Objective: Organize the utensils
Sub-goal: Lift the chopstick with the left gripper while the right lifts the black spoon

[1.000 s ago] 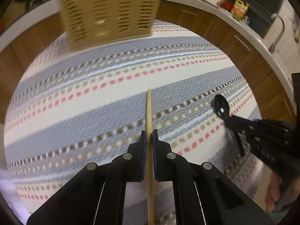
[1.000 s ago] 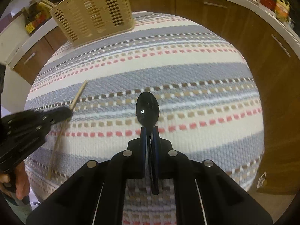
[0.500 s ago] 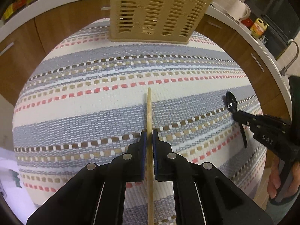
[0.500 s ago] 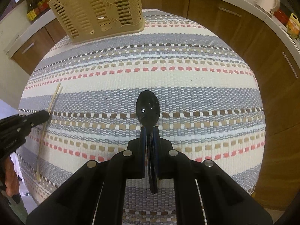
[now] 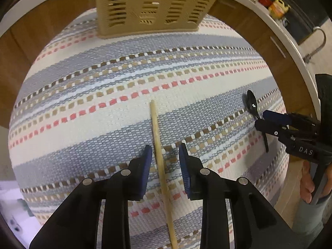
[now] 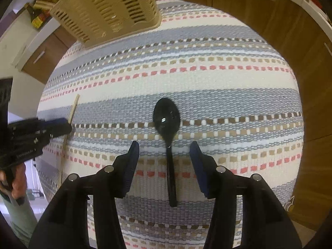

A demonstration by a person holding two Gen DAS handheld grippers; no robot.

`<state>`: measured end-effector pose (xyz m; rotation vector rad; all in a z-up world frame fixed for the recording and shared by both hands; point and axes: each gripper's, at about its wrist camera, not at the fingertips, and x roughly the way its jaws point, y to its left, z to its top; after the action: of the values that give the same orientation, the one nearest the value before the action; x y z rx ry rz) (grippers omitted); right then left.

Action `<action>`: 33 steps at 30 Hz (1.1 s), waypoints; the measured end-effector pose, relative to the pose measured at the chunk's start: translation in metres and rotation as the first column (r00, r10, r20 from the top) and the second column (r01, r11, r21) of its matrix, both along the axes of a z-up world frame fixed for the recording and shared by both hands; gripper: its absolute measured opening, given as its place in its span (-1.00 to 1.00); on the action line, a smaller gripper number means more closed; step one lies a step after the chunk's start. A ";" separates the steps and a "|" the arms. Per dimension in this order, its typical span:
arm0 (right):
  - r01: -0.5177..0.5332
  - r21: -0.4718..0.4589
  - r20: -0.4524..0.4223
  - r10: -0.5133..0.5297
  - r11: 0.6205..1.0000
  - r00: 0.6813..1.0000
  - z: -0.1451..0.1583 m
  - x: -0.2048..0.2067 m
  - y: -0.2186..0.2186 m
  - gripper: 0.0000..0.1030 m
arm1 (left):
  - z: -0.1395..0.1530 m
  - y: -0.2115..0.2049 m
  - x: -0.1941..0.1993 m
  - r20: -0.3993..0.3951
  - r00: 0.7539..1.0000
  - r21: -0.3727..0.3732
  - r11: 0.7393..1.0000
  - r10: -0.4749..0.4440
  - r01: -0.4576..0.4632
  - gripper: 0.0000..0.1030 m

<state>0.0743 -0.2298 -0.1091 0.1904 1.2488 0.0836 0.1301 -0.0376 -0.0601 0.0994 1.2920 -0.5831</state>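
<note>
Left wrist view: the left hand-held gripper [image 5: 165, 154] stands at lower centre of the frame with its jaws opening. A wooden chopstick [image 5: 158, 151] lies between the blue pads [image 5: 146, 166], close to the left one; the right pad stands clear of it, and I cannot tell whether the left one touches. The chopstick runs from mid-frame down to the bottom edge, lying along the striped cloth [image 5: 103, 83] that covers the surface. A tan slotted basket [image 5: 153, 6] stands at the top centre, on the far edge of the cloth.

At the right edge of the same view, the right hand-held gripper [image 5: 269, 120] reaches in over a black spoon [image 5: 252, 104], with a person's hand [image 5: 309, 182] on its grip below.

Right wrist view: the right hand-held gripper [image 6: 165, 151] has its jaws opening and moderately wide. The black spoon [image 6: 167, 120] lies between them at centre frame, bowl toward the top, handle toward the bottom, touching neither pad. It rests on the striped cloth [image 6: 228, 93]. The basket [image 6: 108, 8] is at upper left, tilted in this view. The left hand-held gripper [image 6: 60, 124] enters from the left edge over the chopstick [image 6: 72, 112], with a hand [image 6: 17, 184] below it.

Both utensils lie outside the basket, well apart from it.
</note>
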 end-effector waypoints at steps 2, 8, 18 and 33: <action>-0.017 -0.032 -0.010 0.016 0.999 1.000 -0.002 0.003 0.006 -0.32 | 0.000 -0.002 0.004 -0.014 1.000 0.011 1.000 -0.022 0.022 -0.50; -0.053 -0.149 -0.021 0.050 0.987 0.999 -0.003 0.011 0.023 -0.54 | -0.001 -0.017 0.002 -0.001 0.996 0.091 0.991 -0.094 0.094 -0.49; -0.137 -0.203 -0.035 0.133 0.970 0.991 -0.004 0.018 0.045 -0.89 | -0.002 -0.036 -0.002 0.054 0.990 0.212 0.971 -0.129 0.115 -0.93; -0.149 -0.071 0.291 0.163 0.986 0.943 0.070 0.002 0.039 -0.90 | 0.088 0.013 -0.020 0.344 0.928 -0.293 0.955 0.142 -0.037 -0.93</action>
<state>0.0767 -0.1906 -0.0387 0.0336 0.9637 0.2115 0.1103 -0.0249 0.0276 -0.0869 0.8406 -0.6306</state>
